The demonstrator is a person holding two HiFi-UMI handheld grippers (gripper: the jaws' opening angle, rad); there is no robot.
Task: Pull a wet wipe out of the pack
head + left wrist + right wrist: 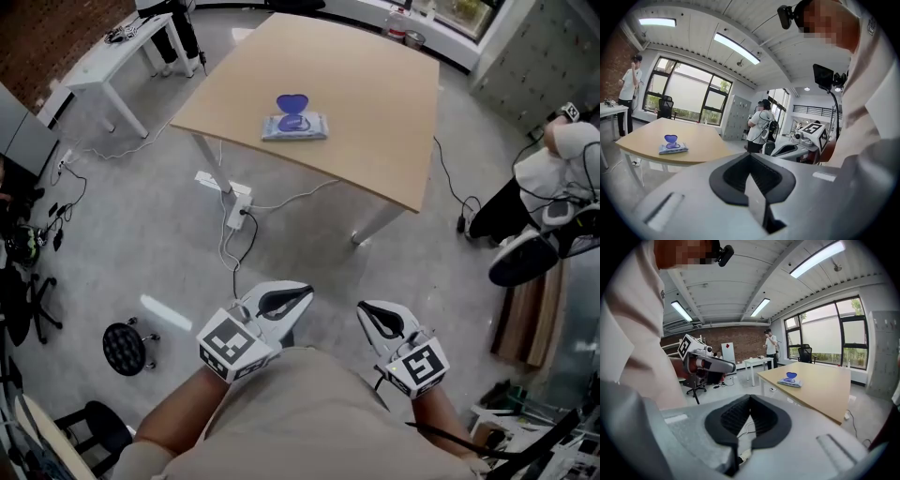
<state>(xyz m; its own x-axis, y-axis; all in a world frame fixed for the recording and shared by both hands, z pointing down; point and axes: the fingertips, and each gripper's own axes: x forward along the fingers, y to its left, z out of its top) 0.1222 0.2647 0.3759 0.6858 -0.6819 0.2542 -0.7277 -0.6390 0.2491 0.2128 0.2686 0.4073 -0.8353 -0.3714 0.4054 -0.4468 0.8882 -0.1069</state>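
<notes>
Grey floor point(141, 253) takes up most of the room, with cables trailing across it to a white power strip point(236, 202). On it stands the big tan wooden counter point(375, 103) on white legs, well ahead of the person carrying the grippers. A smaller white table point(103, 66) sits off to the far left by the brick wall. At the right edge someone in a white top point(562, 155) is crouched or seated low, and a black round stool point(125, 347) stands near the carrier's left side.

Both grippers are held low and close to the carrier's body, side by side and pointing toward the counter. The left gripper point(292, 296) has its jaws brought together at the tips, with nothing between the dark pads. The right gripper point(370, 312) is the same, its jaws fully closed and empty. Each has its marker cube at the rear, near the wrist.

The pack of wet wipes point(294, 126) lies flat on the counter toward the near-left edge, well apart from both grippers. Its purple heart-shaped lid point(293, 101) appears to be flipped up, standing above the pack on the far side. From this distance I can't make out whether a wipe pokes out of the opening.
</notes>
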